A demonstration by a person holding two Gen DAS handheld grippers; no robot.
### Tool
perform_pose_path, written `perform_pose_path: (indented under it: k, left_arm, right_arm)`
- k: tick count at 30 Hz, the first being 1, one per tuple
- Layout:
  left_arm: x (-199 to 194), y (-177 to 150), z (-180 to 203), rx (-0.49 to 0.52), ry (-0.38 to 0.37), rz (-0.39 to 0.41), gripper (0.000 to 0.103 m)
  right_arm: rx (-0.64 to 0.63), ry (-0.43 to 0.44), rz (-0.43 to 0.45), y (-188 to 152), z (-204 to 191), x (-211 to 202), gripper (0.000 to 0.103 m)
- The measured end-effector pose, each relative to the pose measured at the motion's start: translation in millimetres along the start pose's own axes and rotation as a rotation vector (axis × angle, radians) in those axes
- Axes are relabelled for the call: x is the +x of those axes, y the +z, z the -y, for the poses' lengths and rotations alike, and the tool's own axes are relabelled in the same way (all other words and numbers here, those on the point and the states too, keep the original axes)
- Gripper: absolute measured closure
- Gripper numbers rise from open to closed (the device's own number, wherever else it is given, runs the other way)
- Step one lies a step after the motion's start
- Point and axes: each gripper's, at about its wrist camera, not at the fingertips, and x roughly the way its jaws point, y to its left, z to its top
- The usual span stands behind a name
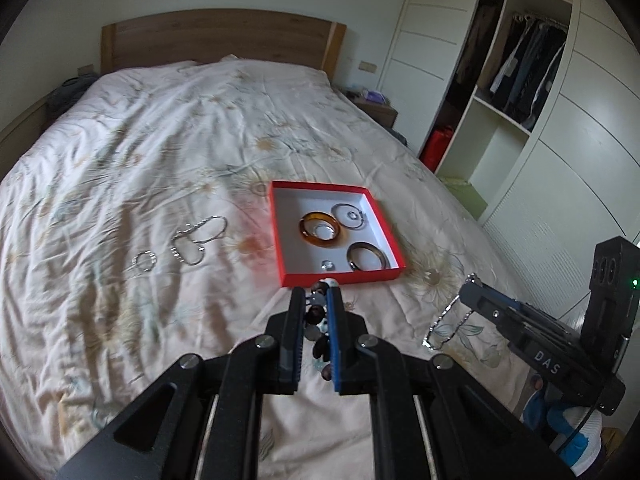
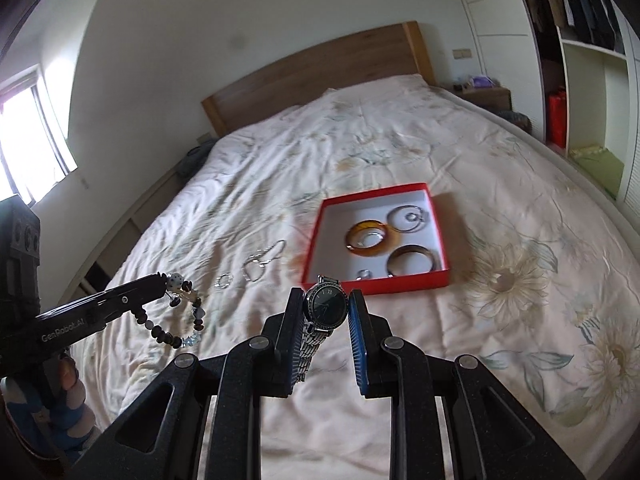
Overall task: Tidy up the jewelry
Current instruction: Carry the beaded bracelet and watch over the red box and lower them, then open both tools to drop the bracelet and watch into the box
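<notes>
A red-rimmed box (image 1: 280,236) (image 2: 438,224) lies on the bed, holding an amber bangle (image 1: 320,230) (image 2: 370,238), a dark bangle (image 1: 367,256) (image 2: 412,265), a thin silver hoop (image 1: 350,216) (image 2: 410,214) and a small ring (image 1: 327,266) (image 2: 363,274). My left gripper (image 1: 316,294) (image 2: 166,280) is shut on a beaded bracelet (image 1: 316,320) (image 2: 176,320) that dangles from it, just before the box's near edge. My right gripper (image 2: 326,300) (image 1: 466,294) is shut on a silver watch (image 2: 325,306) with a dark face; its band (image 1: 444,326) hangs down.
On the floral duvet, left of the box, lie a silver chain (image 1: 198,240) (image 2: 260,262) and a small ring (image 1: 145,260) (image 2: 224,280). A wooden headboard (image 1: 220,36) stands behind. A wardrobe (image 1: 520,80) with hanging clothes lines the right. A window (image 2: 28,144) is at the left.
</notes>
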Motion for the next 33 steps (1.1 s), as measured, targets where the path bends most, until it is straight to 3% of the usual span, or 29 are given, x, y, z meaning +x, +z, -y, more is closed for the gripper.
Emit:
perform_pose_path:
  k: [11, 20, 26, 33]
  left_arm:
    - [122, 47, 22, 0.019, -0.023, -0.101, 0.093]
    - [215, 72, 22, -0.011, -0.014, -0.157, 0.093]
    - [265, 68, 21, -0.004, 0.000, -0.212, 0.093]
    - [295, 47, 11, -0.020, 0.020, -0.285, 0.093]
  right_arm:
    - [-0.036, -0.057, -0.051, 46, 49, 74, 0.081]
    - [-0.086, -0.118, -0.098, 56, 80, 142, 0.081]
    - [-0.116, -0.117, -0.146, 46, 85, 174, 0.081]
    - [-0.114, -0.110, -0.204, 30, 90, 192, 0.081]
